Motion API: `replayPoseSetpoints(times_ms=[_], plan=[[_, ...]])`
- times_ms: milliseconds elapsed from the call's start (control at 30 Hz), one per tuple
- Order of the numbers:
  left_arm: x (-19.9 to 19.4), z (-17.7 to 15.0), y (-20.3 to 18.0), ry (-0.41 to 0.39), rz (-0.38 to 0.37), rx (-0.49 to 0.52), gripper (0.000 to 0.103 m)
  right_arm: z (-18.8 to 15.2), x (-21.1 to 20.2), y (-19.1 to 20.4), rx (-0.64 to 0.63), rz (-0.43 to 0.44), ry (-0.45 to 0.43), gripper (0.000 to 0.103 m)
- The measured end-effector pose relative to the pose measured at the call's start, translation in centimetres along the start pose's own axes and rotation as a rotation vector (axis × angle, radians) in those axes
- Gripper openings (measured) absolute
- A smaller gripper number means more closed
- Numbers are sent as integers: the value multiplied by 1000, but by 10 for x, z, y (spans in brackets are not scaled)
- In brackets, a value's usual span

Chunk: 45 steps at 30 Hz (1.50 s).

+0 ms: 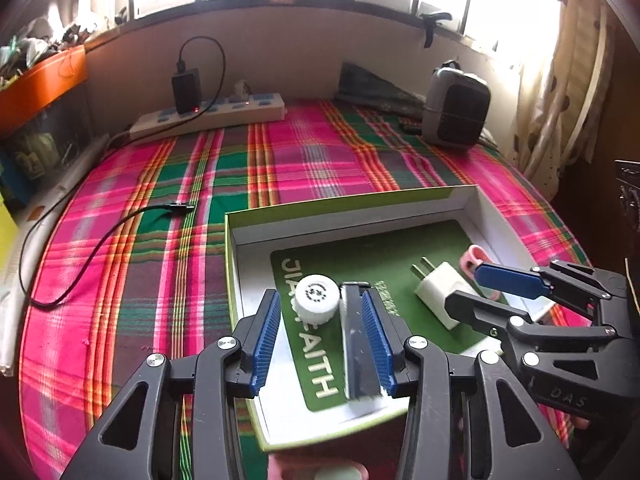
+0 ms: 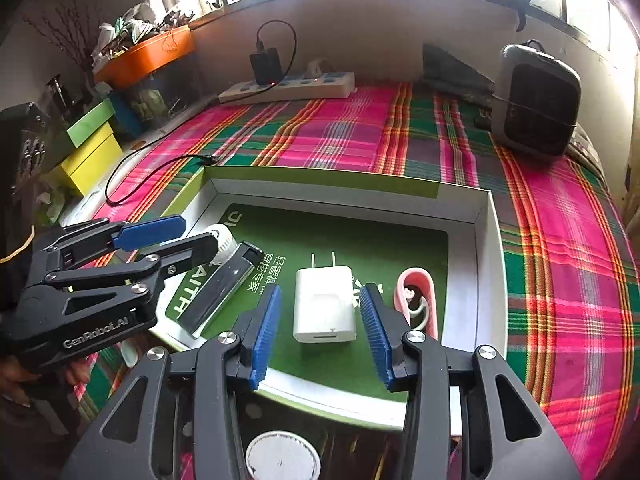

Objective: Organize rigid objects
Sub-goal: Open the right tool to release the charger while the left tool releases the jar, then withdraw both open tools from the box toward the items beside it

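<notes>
A shallow white box with a green rim [image 1: 352, 204] [image 2: 320, 184] lies on the plaid cloth, with a green card on its floor. My left gripper [image 1: 316, 292] [image 2: 196, 232] is open over the box's left part. A white ribbed bottle cap [image 1: 318, 298] [image 2: 220, 240] and a silver-and-black flat bar [image 1: 358, 356] [image 2: 220, 292] lie between its blue pads. The bar lies against the right pad and the left pad is apart. My right gripper [image 2: 321, 288] [image 1: 466, 286] is open around a white plug charger [image 2: 324, 304] [image 1: 440, 296], with a gap on each side. A pink clip [image 2: 416, 300] [image 1: 472, 258] lies to its right.
A white power strip [image 1: 208, 114] [image 2: 288, 86] with a black adapter sits at the back wall, and a black cable [image 1: 100, 248] runs across the cloth. A grey heater-like unit [image 1: 456, 112] [image 2: 536, 100] stands at the back right. Yellow-green boxes [image 2: 92, 152] are on the left.
</notes>
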<state>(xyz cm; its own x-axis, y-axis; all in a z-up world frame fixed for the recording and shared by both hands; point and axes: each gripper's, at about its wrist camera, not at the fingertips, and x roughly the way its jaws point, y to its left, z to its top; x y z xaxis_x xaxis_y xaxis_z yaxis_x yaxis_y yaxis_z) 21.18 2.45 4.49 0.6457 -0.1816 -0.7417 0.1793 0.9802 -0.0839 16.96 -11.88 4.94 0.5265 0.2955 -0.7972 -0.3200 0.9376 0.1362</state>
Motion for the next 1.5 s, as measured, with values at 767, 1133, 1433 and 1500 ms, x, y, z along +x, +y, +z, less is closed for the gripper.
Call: replayPoseSetpoints(times_ms=[767,1133,1433,1500], plan=[[-66,-47,-11,-75,5,-30,49,-36,-65,8,48,-31,-114,43],[-77,-69,9,-78,12,-110,50,-63,-95,-18,131,-106,-161,43],[-78,-83,21,-68,10,-155,51,-85,-92,-42,205,-157,-114,44],[-77,-86,23,-61,8,-161,51,-87,-88,-43,211,-146,-101,44]])
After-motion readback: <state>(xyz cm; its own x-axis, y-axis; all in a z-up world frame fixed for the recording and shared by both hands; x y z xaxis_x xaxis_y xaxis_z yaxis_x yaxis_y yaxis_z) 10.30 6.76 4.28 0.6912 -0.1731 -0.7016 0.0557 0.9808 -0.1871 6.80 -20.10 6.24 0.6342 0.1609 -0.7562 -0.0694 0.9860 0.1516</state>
